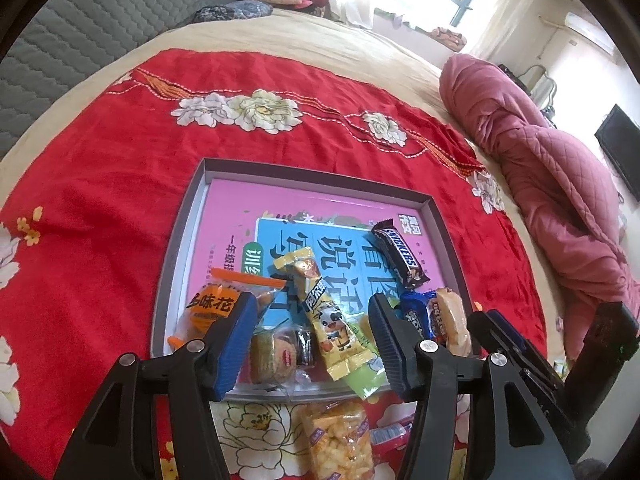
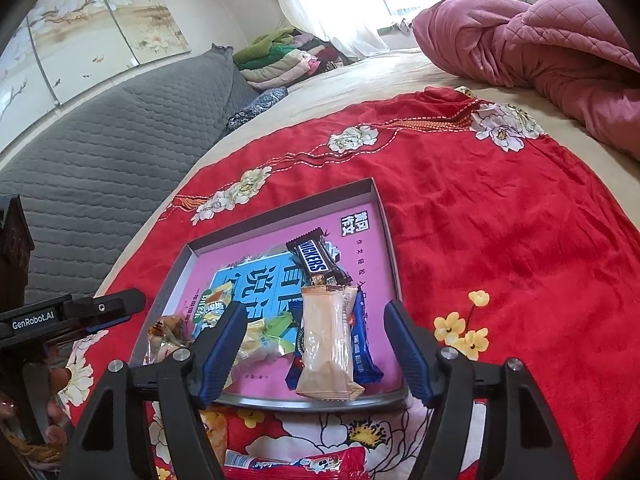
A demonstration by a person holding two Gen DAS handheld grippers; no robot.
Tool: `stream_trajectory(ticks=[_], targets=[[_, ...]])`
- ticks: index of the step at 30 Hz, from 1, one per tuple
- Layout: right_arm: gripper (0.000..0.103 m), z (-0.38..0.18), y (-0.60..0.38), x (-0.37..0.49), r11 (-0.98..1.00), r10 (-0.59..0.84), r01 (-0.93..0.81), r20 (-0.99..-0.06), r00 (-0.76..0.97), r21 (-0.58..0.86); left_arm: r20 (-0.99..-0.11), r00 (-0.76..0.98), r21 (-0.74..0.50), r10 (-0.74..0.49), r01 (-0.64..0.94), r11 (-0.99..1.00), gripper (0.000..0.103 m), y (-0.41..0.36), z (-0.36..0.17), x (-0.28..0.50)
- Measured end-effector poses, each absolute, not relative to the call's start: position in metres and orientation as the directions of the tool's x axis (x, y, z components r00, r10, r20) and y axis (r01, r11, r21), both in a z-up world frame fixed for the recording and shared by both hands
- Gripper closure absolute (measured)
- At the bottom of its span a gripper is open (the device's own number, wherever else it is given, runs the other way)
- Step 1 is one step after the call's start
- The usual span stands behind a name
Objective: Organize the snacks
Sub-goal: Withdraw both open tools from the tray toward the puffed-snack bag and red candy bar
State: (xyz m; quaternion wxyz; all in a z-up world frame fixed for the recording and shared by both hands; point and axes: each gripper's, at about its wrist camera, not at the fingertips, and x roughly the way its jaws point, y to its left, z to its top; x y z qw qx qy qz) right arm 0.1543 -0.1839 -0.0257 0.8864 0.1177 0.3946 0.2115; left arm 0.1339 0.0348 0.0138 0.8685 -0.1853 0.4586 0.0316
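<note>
A bed with a red flowered blanket (image 1: pixel 120 168) carries a shallow tray (image 1: pixel 182 216) already holding most snacks: a chocolate bar (image 1: pixel 400 256), a yellow stick pack (image 1: pixel 336 320), a beige wafer pack (image 2: pixel 326 344). Both the left gripper (image 1: pixel 312 340) and right gripper (image 2: pixel 316 356) hover with jaws spread, holding nothing. Collecting seems well along; next likely comes the puffed-rice pack (image 1: pixel 340 440) lying outside the tray's near edge.
</note>
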Motion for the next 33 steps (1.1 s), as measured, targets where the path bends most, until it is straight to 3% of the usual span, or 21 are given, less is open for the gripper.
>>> stream_trajectory(ticks=[6,33], targets=[[0.031,-0.022,-0.183,0.152,0.877,0.479,-0.296,-0.637,0.603,0.379,-0.812,0.574,-0.272,-0.107,-0.21,0.939,0.035,0.03,0.017,0.128],[0.011,0.0,-0.189,0.107,0.873,0.487,-0.342,-0.58,0.653,0.349,-0.822,0.56,-0.216,-0.105,-0.135,0.967,0.03,0.01,0.029,0.102]])
